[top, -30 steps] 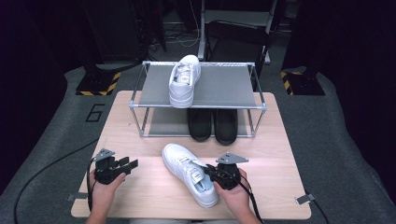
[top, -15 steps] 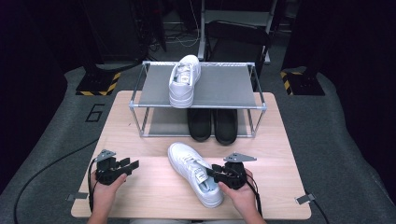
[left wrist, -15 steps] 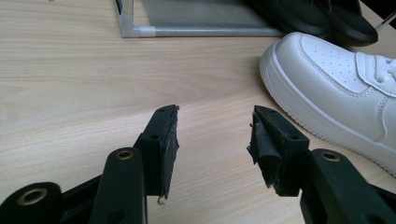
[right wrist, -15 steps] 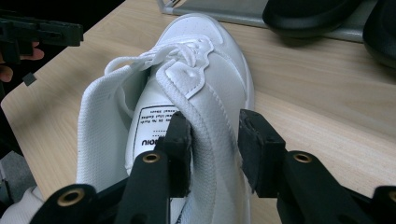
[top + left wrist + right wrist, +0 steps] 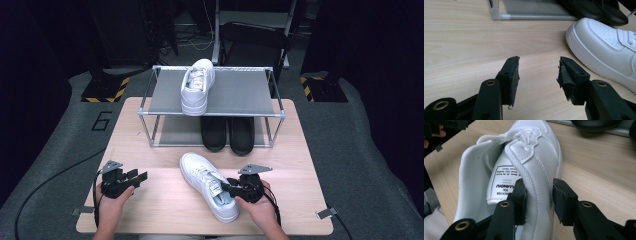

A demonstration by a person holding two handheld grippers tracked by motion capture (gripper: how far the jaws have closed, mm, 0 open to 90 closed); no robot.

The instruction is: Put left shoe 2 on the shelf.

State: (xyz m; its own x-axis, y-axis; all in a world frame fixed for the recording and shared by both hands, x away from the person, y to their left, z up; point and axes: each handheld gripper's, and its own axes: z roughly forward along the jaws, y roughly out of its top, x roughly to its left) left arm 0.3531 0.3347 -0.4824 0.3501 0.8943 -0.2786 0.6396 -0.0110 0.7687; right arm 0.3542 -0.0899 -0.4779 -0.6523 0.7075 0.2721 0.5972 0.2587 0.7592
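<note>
High view: white sneaker [image 5: 197, 86] atop rack [image 5: 250, 94], black shoes [image 5: 227, 132] beneath.

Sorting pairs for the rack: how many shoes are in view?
4: one white shoe on the rack's top shelf, two black shoes on its lower shelf, one white shoe on the table.

Fixed high view: above the person's edge of the pale wooden bench [image 5: 150, 200], looking forward and down, far enough to take in the grey metal two-tier shoe rack [image 5: 235, 92]. Left gripper view: low over the boards, close, facing the toe of the white leather low-top sneaker [image 5: 609, 50] (also seen from above [image 5: 207, 185]). Right gripper view: nearer still, pressed against that sneaker's collar [image 5: 524, 170]; rack's lower edge shared too.
</note>
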